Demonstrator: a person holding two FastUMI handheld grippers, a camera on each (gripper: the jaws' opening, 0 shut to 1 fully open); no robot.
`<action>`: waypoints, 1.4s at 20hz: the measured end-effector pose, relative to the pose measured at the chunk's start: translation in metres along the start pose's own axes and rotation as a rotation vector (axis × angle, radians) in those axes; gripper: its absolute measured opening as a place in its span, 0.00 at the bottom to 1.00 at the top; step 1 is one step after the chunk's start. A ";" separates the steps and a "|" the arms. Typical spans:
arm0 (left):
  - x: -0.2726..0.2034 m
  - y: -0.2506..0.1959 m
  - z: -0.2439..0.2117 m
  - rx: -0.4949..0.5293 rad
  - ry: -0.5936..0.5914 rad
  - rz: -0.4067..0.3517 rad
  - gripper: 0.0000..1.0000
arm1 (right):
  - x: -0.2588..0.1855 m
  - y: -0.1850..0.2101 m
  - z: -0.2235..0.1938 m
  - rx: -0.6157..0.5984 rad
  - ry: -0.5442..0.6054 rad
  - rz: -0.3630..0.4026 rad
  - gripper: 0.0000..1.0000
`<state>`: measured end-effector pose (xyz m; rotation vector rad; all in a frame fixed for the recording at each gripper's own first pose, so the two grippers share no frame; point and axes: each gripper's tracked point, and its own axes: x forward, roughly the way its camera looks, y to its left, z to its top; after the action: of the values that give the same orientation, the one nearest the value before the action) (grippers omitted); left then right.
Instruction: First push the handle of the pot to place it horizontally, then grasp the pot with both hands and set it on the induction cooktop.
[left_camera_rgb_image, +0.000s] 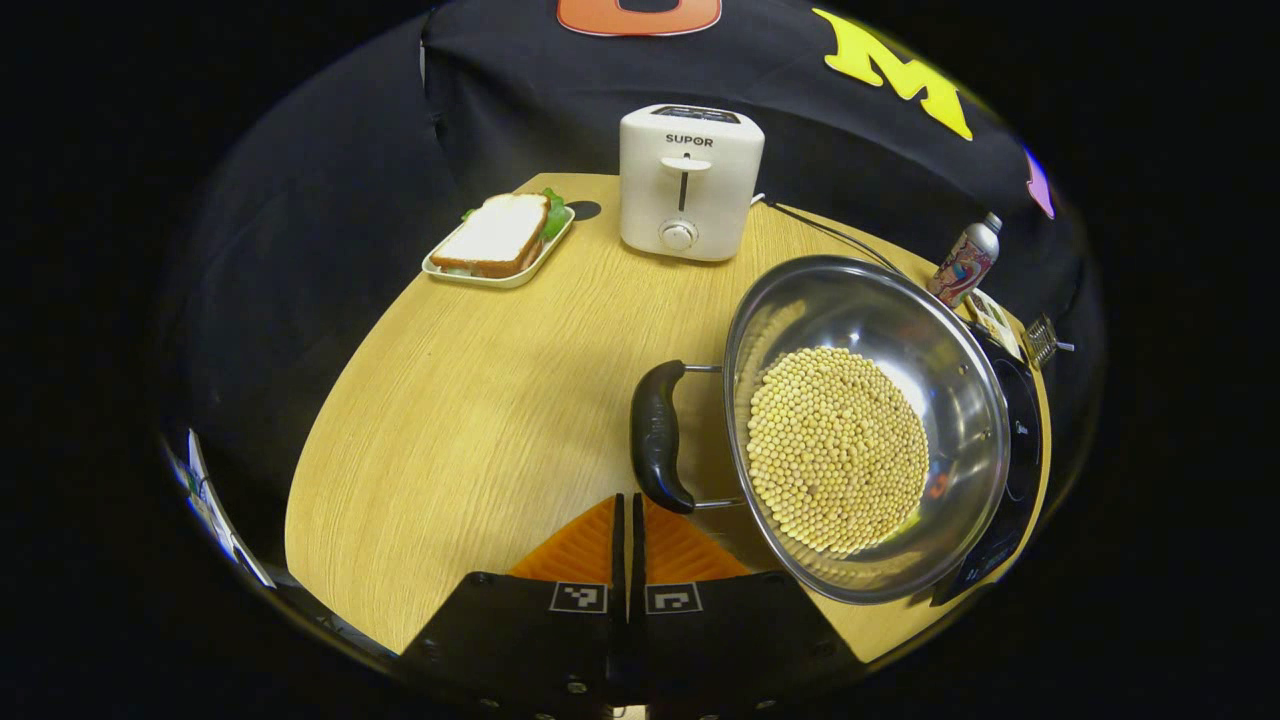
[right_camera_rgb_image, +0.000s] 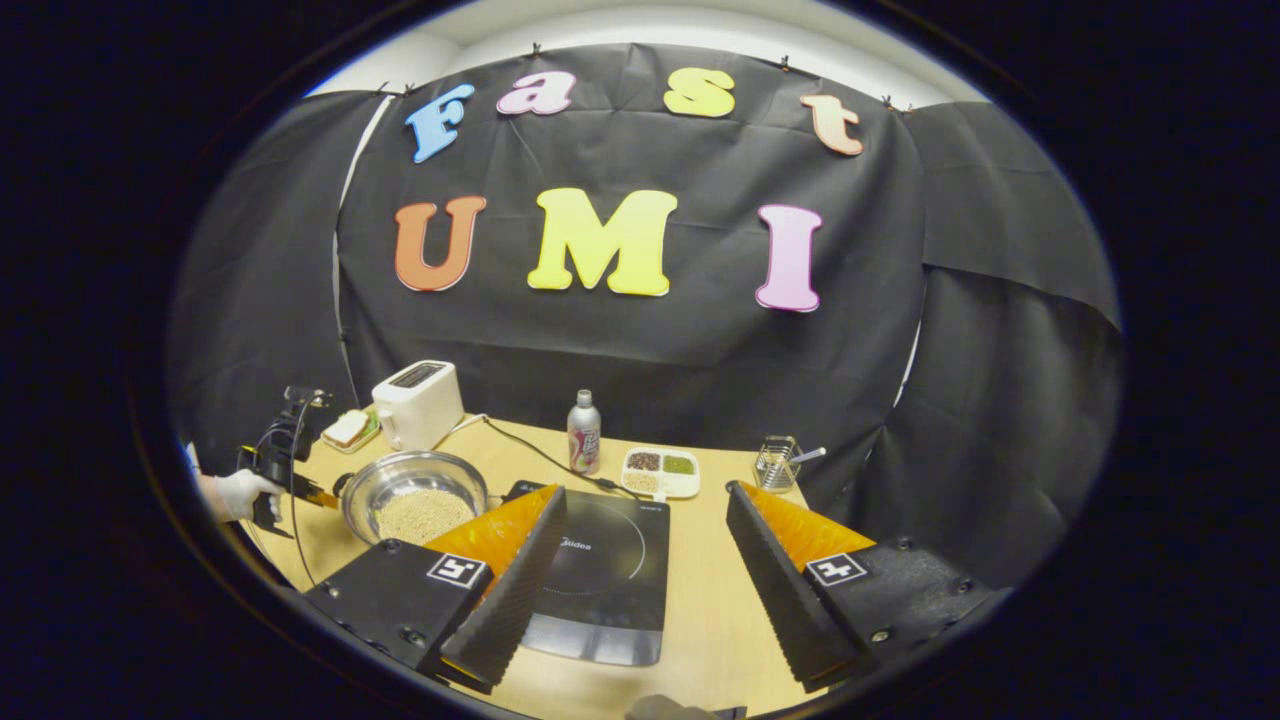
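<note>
A steel pot (left_camera_rgb_image: 960, 390) filled with pale beans stands on the wooden table, its right side beside the black induction cooktop (left_camera_rgb_image: 1025, 440). The pot's black handle (left_camera_rgb_image: 657, 435) faces me on its left side. My left gripper (left_camera_rgb_image: 630, 505) is shut with nothing between its orange fingers, its tip right beside the handle's near end; I cannot tell if they touch. In the right gripper view the pot (right_camera_rgb_image: 415, 495) sits left of the cooktop (right_camera_rgb_image: 600, 570), and a gloved hand holds the left gripper (right_camera_rgb_image: 312, 492) at its handle. My right gripper (right_camera_rgb_image: 645, 492) hangs open above the cooktop.
A white toaster (left_camera_rgb_image: 690, 180) and a tray with a sandwich (left_camera_rgb_image: 500, 240) stand at the table's far side. A bottle (right_camera_rgb_image: 583, 432), a divided dish of grains (right_camera_rgb_image: 660, 472) and a small wire basket (right_camera_rgb_image: 778, 462) sit behind the cooktop. A cord (right_camera_rgb_image: 530, 450) runs across the table.
</note>
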<state>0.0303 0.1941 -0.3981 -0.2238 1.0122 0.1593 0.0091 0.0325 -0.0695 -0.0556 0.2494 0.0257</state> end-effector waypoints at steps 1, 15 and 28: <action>0.002 -0.001 0.003 -0.003 -0.003 0.000 0.00 | 0.000 0.001 0.001 -0.003 0.001 0.000 0.97; 0.006 0.015 0.039 0.057 -0.080 0.032 0.00 | 0.022 0.026 -0.017 -0.008 0.063 0.066 1.00; -0.030 -0.021 0.080 0.239 -0.265 -0.044 0.96 | 0.117 0.147 -0.098 0.094 0.389 0.279 0.97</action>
<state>0.0851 0.1941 -0.3292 -0.0059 0.7541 0.0260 0.0938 0.1755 -0.2013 0.0695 0.6452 0.2821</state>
